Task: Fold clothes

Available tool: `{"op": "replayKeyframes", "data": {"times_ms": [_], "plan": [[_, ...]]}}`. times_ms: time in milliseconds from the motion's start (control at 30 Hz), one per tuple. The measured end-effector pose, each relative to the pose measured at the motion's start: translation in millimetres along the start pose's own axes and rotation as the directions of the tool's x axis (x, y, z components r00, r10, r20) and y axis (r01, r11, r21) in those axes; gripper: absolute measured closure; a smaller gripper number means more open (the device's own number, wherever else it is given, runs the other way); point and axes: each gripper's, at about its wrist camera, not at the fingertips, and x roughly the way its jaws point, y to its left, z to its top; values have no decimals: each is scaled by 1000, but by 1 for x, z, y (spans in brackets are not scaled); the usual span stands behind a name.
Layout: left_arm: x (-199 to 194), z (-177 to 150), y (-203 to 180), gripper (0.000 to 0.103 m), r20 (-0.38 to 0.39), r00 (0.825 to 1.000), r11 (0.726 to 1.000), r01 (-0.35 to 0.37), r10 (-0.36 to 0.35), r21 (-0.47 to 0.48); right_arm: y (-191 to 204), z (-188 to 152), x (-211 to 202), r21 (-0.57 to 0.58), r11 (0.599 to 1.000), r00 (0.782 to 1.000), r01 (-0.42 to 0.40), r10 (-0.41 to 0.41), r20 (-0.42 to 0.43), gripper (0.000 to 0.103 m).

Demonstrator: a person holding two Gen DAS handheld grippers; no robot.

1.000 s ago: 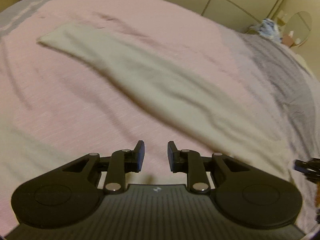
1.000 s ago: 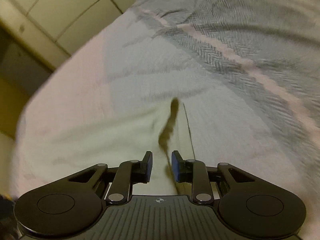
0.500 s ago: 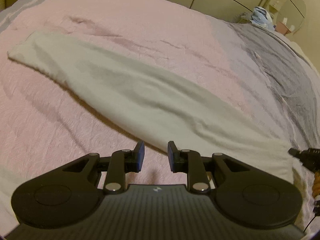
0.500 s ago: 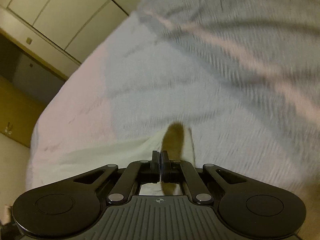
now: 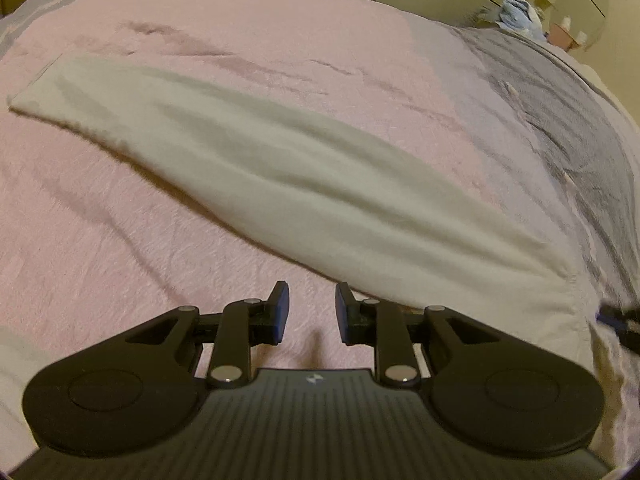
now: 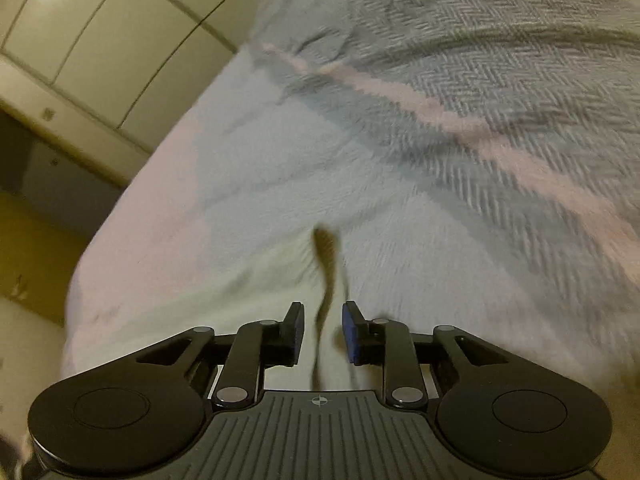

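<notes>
One pale garment point(image 5: 288, 184) is laid out long and flat across the pink bedspread point(image 5: 120, 264). Nothing is held by the left gripper point(image 5: 308, 312), its jaws parted above bare bedspread beside the cloth's near edge. The right gripper point(image 6: 322, 332) is seen opening over the garment's end point(image 6: 256, 288), gripping nothing.

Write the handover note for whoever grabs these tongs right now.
Left tongs: open, empty, over the pink bedspread just short of the white garment.
Right tongs: jaws opening, a raised fold at the garment's end between them, no pad pressing it.
Garment: one long strip across the bed, lengthwise fold seemingly done.
Left: fold it end to end.
</notes>
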Motion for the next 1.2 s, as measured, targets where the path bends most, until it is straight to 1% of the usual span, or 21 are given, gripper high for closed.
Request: {"op": "replayKeyframes", "data": {"times_ms": [100, 200, 300, 367, 433, 500, 533, 633, 767, 833, 867, 900, 933, 967, 1000, 1100, 1167, 1200], "plan": [[-3, -6, 2, 83, -9, 1000, 1000, -2, 2, -23, 9, -17, -4, -86, 996, 997, -15, 8, -81, 78], [-7, -11, 2, 83, -12, 1000, 1000, -7, 7, -16, 10, -24, 5, -111, 994, 995, -12, 1, -95, 78], [-13, -13, 1, 83, -3, 1000, 1000, -7, 7, -5, 11, -23, 8, -129, 991, 994, -44, 31, -103, 78], [-16, -14, 2, 83, -1, 1000, 1000, -8, 8, -6, 13, -22, 10, -142, 989, 994, -43, 27, -110, 78], [-17, -15, 3, 83, -2, 1000, 1000, -9, 9, -14, 10, -24, 11, -122, 992, 993, -39, 25, -119, 79], [-19, -17, 4, 83, -3, 1000, 1000, -8, 8, -22, 9, -21, 15, -137, 990, 993, -23, 7, -116, 103], [-20, -18, 4, 83, -3, 1000, 1000, -9, 9, -21, 10, -22, 12, -146, 989, 993, -16, -1, -115, 103], [-24, -21, 5, 83, -3, 1000, 1000, -18, 18, -15, 14, -26, -3, -168, 985, 997, 32, -45, -69, 103], [-26, -28, 11, 83, -20, 1000, 999, -23, 23, -25, 2, -32, -5, -109, 989, 994, 99, -103, -35, 103], [-27, -33, 14, 83, -35, 999, 999, -31, 30, -31, -1, -36, 3, -93, 987, 990, 132, -137, -40, 103], [-29, -36, 16, 83, -37, 999, 999, -35, 34, -29, 2, -36, 4, -94, 984, 987, 153, -156, -30, 100], [-32, -39, 17, 83, -36, 999, 999, -39, 38, -24, 7, -36, 1, -96, 980, 985, 172, -174, -15, 89], [-37, -42, 19, 83, -35, 998, 999, -50, 49, -20, 13, -37, -5, -93, 976, 981, 195, -195, 10, 82], [-43, -46, 22, 83, -34, 998, 998, -62, 61, -16, 19, -39, -14, -95, 968, 972, 233, -229, 44, 77], [-50, -52, 26, 83, -28, 997, 997, -73, 73, -19, 28, -44, -26, -117, 954, 959, 277, -267, 92, 76], [-72, -73, 40, 83, -3, 993, 992, -118, 118, -34, 59, -73, -53, -262, 913, 946, 313, -275, 172, 75], [-85, -88, 50, 82, 13, 987, 987, -158, 158, -40, 74, -103, -57, -372, 880, 955, 295, -262, 137, 75], [-89, -95, 55, 82, 11, 983, 983, -182, 183, -39, 75, -119, -53, -408, 861, 952, 305, -287, 106, 75]]}}
